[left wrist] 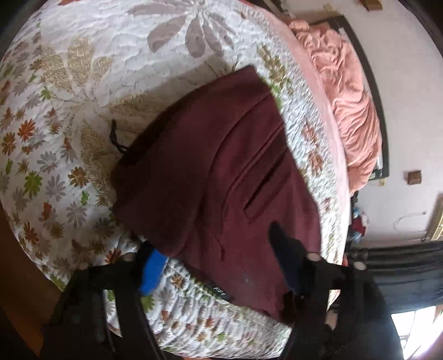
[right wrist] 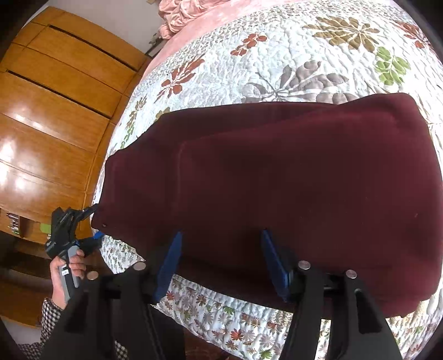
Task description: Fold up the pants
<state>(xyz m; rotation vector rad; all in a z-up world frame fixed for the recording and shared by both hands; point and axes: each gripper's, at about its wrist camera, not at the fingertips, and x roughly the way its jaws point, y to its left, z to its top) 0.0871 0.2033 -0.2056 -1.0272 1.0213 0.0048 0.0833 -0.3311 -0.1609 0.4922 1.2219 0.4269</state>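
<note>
One pair of maroon pants (right wrist: pixel 277 193) lies folded in layers on the bed, near its edge, with a slit pocket (left wrist: pixel 265 188) showing on the upper face and a black drawstring (left wrist: pixel 115 138) trailing from the waist end onto the quilt (left wrist: pixel 83 69).

Right gripper (right wrist: pixel 221 263): its two blue-padded fingers stand apart over the near hem of the pants, the cloth lying between and under them; no pinch of cloth is visible, so the jaws read as open.

Left gripper (left wrist: pixel 216 254): one blue finger (left wrist: pixel 152 265) rests at the edge of the pants, the other dark finger over the cloth. From the right wrist view the same gripper (right wrist: pixel 94 224) sits at the corner of the pants with cloth between its fingers (whether the pads actually press on it cannot be told). One hand (right wrist: pixel 69 274) with a checked sleeve (right wrist: pixel 51 313) holds it.

Surface: one white quilt with a leaf and flower print, over a pink sheet (right wrist: pixel 210 25). One crumpled pink blanket (left wrist: pixel 349 91) lies at the far end.

Room: wooden cabinets (right wrist: pixel 55 97) beside the bed, pale walls (left wrist: pixel 409 110), one dark curtain (left wrist: pixel 401 268).
</note>
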